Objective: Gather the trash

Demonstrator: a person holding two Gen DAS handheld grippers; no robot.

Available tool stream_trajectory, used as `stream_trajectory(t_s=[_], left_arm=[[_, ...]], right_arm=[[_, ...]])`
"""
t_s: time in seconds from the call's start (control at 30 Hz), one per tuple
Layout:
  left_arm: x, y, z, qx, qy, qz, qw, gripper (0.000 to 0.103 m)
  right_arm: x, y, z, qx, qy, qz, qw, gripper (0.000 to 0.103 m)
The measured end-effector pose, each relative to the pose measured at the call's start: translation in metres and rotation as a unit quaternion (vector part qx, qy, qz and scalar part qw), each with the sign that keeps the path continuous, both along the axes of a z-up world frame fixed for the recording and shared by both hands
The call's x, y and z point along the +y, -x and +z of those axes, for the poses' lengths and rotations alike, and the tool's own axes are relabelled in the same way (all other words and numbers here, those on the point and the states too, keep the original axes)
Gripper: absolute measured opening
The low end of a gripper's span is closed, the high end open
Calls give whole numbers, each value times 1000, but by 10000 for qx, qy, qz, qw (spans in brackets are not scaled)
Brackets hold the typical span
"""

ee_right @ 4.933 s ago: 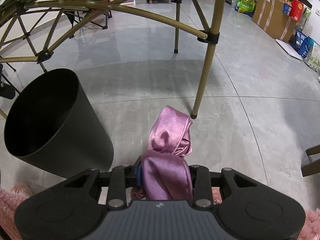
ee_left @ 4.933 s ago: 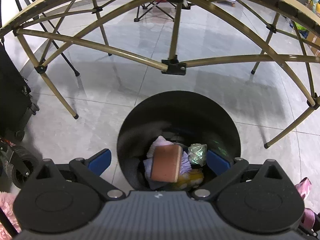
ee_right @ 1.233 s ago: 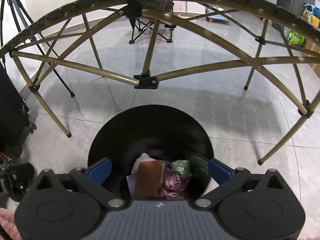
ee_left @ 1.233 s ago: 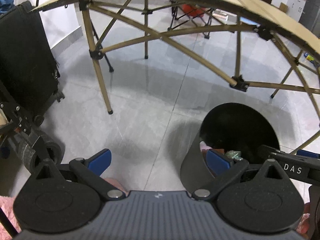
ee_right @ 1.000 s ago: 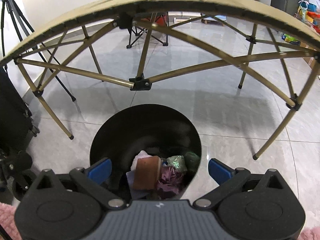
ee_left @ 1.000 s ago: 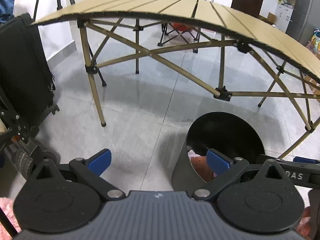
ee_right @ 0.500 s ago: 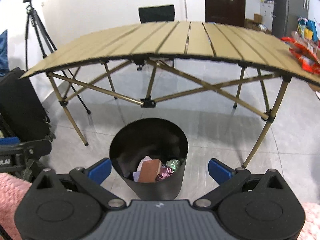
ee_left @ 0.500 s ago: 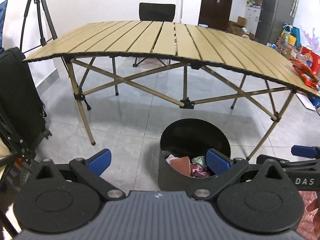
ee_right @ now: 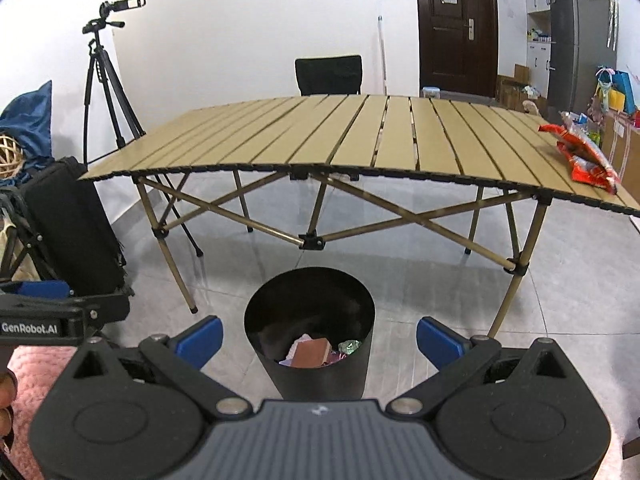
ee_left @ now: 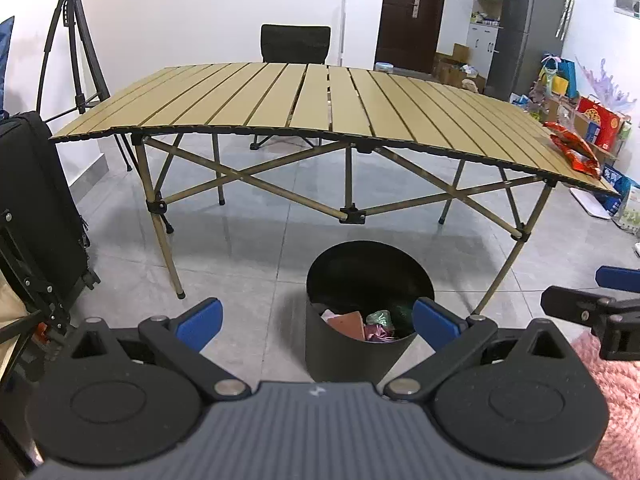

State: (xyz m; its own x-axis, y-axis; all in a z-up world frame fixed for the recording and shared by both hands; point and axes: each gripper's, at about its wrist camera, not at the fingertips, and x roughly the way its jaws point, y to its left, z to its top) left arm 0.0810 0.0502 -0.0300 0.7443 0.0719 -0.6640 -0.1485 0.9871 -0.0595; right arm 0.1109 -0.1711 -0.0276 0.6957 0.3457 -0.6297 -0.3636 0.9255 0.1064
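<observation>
Both grippers — left gripper (ee_left: 316,320) and right gripper (ee_right: 318,340) — are hanging spread and empty above the bin (ee_right: 310,364). Red snack wrappers (ee_right: 584,158) are lying at two o'clock on the table (ee_right: 360,140) — reach high, clearing its edge.

"GenRobot.AI" reads in white on the left gripper (ee_right: 44,312) body in the right wrist view

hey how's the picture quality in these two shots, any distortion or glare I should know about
Left wrist view: strong fisheye bends the table edge into an arc, corners vignette black, the floor tiles show soft glare. Right wrist view: same bowing, sharp focus, but the trash bin interior is dark, contents dim.
</observation>
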Motion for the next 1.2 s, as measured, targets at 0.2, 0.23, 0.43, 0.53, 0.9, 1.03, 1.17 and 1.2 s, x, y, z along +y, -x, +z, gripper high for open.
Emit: stream_trajectory(t_s=[0.2,0.23,0.43,0.53,0.9,1.03,1.17,1.2], left_arm=[[-4,10,1,-54,15,-56,10000,103],[-4,10,1,-54,18,-56,10000,103],[-3,11,1,-58,36,-41,10000,103],[-4,12,1,-63,27,-41,10000,103],[-5,13,2,-90,12,-50,9999,103],[-5,15,3,-114,6,-61,9999,103],[-5,15,3,-135,9,-62,9999,103],[-5,15,3,-140,7,-62,9999,103]], right_arm=[[-5,12,6,-45,-28,-2,10000,103],[-6,13,6,-45,-37,-4,10000,103],[-7,15,6,-53,-41,-19,10000,103],[-8,15,6,-60,-40,-6,10000,103],[-6,18,8,-101,-58,4,9999,103],[-6,19,8,-112,-72,7,9999,103],[-6,20,8,-113,-90,11,9999,103],[-6,20,8,-115,-92,14,9999,103]])
